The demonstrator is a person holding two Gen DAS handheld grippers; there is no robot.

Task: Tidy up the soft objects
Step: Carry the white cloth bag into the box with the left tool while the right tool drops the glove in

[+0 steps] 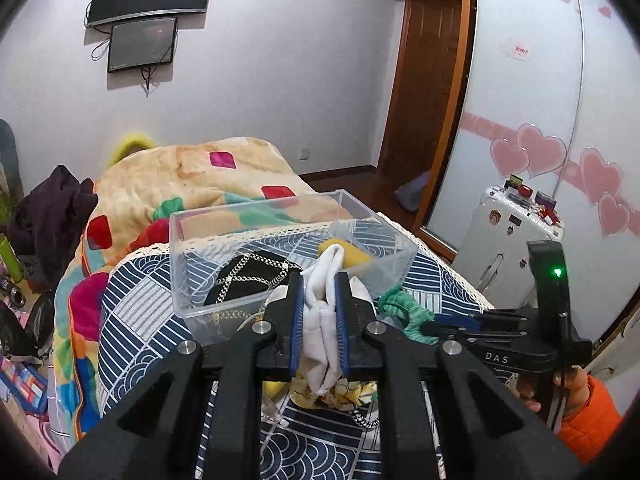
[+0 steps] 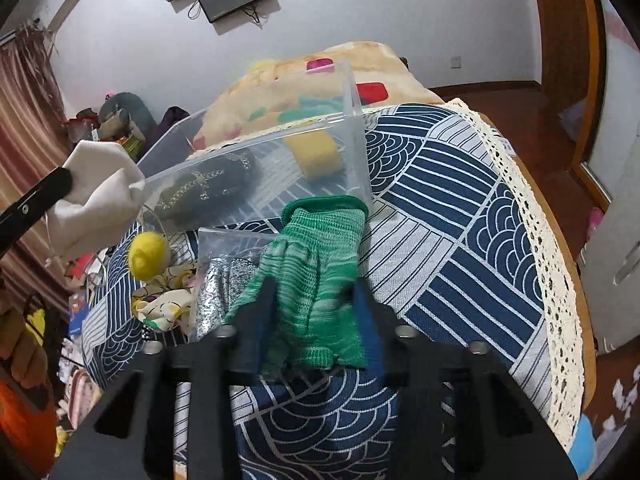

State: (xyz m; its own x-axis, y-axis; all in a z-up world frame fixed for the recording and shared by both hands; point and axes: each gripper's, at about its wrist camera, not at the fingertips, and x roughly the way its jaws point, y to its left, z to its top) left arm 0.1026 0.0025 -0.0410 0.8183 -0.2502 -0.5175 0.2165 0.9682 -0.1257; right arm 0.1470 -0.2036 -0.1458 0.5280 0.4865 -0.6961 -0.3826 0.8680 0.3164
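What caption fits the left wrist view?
Left gripper holds a white cloth before a clear bin.

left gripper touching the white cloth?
Touching. Left wrist view: left gripper has both blue pads pressed on the white cloth, bunched between them.

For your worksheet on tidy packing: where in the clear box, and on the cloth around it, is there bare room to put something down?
Inside the clear box, the floor between the black chained item and the yellow sponge is bare. The patterned cloth right of the box and the green glove is open. It is crowded left of the glove: silver bag, yellow ball, printed fabric.
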